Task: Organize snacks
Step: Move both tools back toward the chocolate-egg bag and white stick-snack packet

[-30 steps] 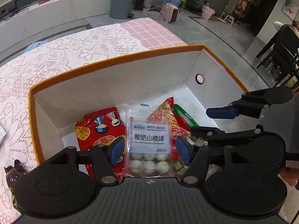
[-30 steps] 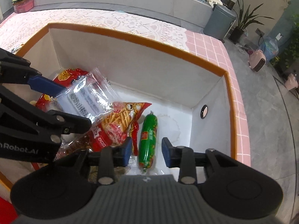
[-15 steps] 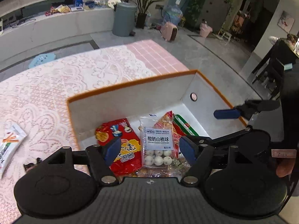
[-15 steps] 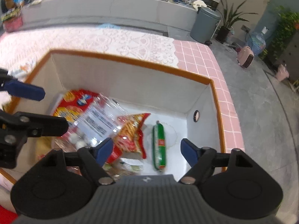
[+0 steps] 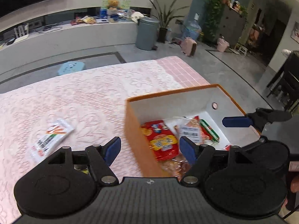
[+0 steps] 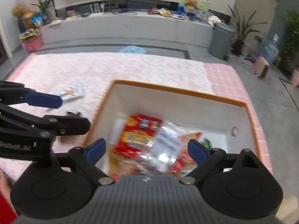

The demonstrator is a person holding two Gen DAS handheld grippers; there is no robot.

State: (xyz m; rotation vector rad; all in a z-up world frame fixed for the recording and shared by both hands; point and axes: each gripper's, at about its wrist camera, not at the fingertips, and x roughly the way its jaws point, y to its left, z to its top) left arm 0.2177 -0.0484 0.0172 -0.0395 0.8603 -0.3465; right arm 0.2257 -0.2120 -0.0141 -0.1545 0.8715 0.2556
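Observation:
An orange-rimmed white box (image 5: 173, 91) (image 6: 179, 91) stands on the lace-covered table. Inside lie a red snack bag (image 5: 160, 138) (image 6: 138, 132), a clear pack with a white label (image 5: 190, 132) (image 6: 168, 141), a red chip bag and a green sausage (image 5: 209, 130). My left gripper (image 5: 149, 149) is open and empty, raised over the box's left wall. My right gripper (image 6: 147, 151) is open and empty, high above the box. A white snack packet (image 5: 50, 138) (image 6: 72, 93) lies on the cloth left of the box.
A small dark wrapped item (image 6: 74, 113) lies beside the box's left wall. The table's pink tiled edge (image 5: 183, 71) is behind the box. Beyond are a grey bin (image 5: 146, 33), plants and a long counter with clutter. A blue stool (image 5: 71, 68) stands past the table.
Both grippers have risen and pulled back from the box and opened wider. The left one has swung left, bringing the white packet on the cloth into view. The clear pack stays in the box.

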